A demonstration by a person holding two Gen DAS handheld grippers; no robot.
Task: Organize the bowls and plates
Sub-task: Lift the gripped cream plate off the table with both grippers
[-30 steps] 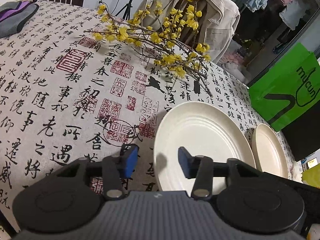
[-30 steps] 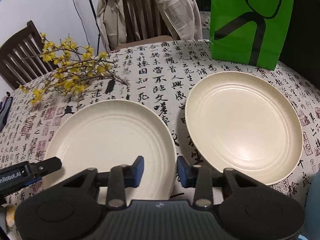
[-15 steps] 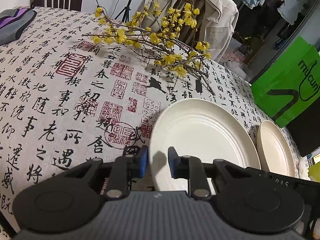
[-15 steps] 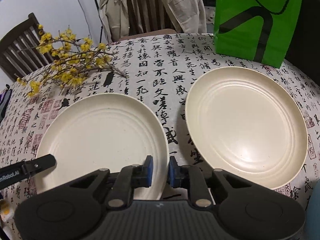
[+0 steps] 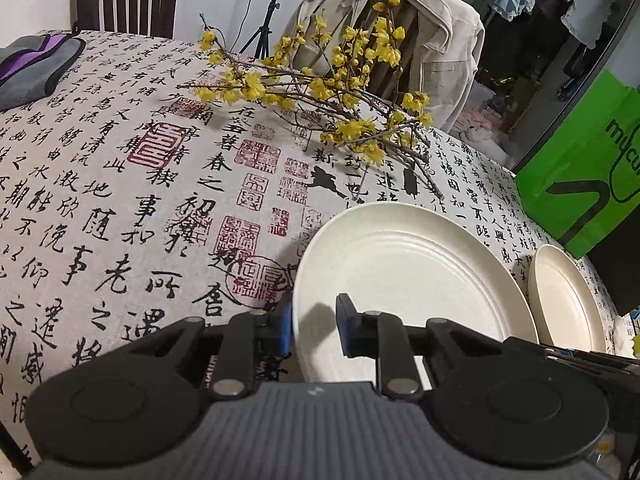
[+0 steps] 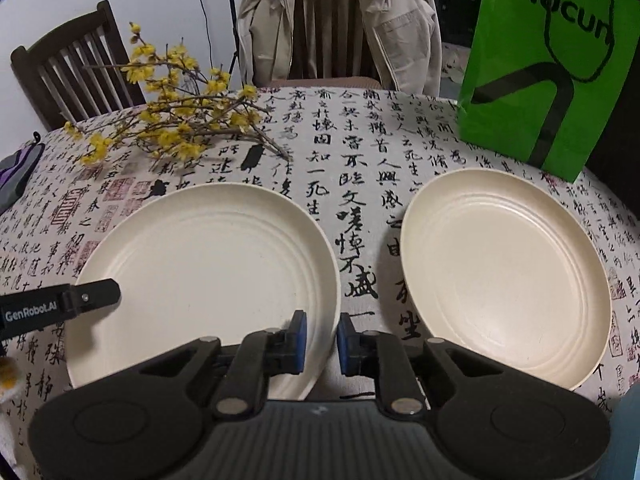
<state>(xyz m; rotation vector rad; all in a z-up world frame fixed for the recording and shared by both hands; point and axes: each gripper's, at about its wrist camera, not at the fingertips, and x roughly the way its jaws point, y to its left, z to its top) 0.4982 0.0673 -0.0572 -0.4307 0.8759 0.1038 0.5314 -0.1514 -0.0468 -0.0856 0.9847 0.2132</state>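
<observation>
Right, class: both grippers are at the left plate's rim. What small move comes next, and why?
Probably close both on the left plate: the left gripper and right gripper each straddle its rim on opposite sides, jaws apart, nothing gripped yet.

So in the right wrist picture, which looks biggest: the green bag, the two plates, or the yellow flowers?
1. The left plate and the right plate look about alike, so I won't rank them.
2. Green bag, though it is cut off at the top edge.
3. Yellow flower branch, spread wide but thin.
</observation>
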